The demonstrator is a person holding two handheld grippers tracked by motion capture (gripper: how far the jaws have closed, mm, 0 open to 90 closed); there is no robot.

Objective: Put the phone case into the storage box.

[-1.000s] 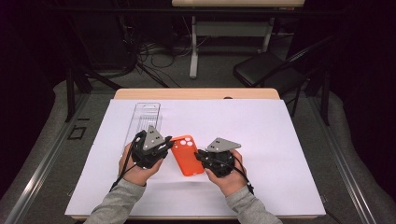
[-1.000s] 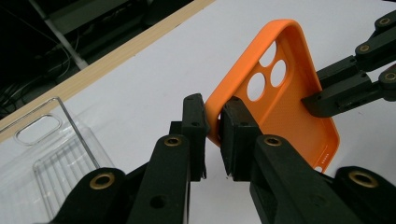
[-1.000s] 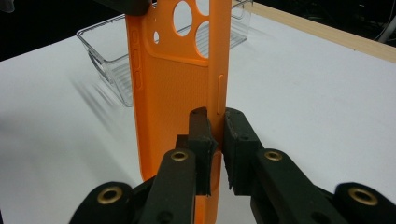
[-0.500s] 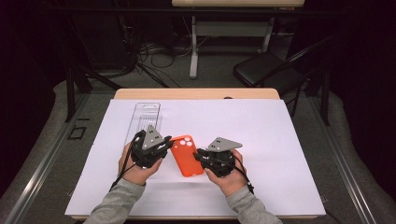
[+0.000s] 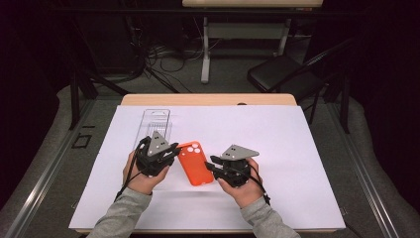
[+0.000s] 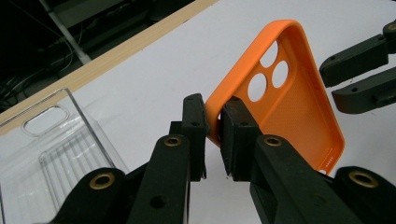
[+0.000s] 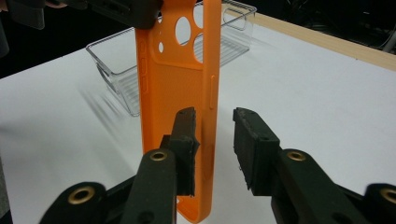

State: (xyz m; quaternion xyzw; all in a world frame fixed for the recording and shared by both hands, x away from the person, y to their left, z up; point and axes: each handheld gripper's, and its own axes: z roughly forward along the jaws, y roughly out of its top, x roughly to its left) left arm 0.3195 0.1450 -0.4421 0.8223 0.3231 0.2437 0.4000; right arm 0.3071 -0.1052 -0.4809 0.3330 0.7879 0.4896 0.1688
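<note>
An orange phone case (image 5: 196, 164) with three camera holes lies mid-table on the white sheet, between my two grippers. My left gripper (image 5: 173, 149) is shut on the case's rim near the camera-hole end; in the left gripper view its jaws (image 6: 214, 135) pinch the orange case (image 6: 289, 107), which tilts up off the sheet. My right gripper (image 5: 212, 167) is at the case's other long side. In the right gripper view it (image 7: 215, 144) stands open, its jaws astride the side rim of the case (image 7: 173, 84) with a gap left on the right.
A clear plastic tray (image 5: 155, 122) lies just behind the left gripper, also seen as the clear tray (image 6: 46, 154) and the tray (image 7: 116, 60). The white sheet (image 5: 297, 148) spreads wide to the right. A wooden table edge (image 5: 208, 99) runs along the back.
</note>
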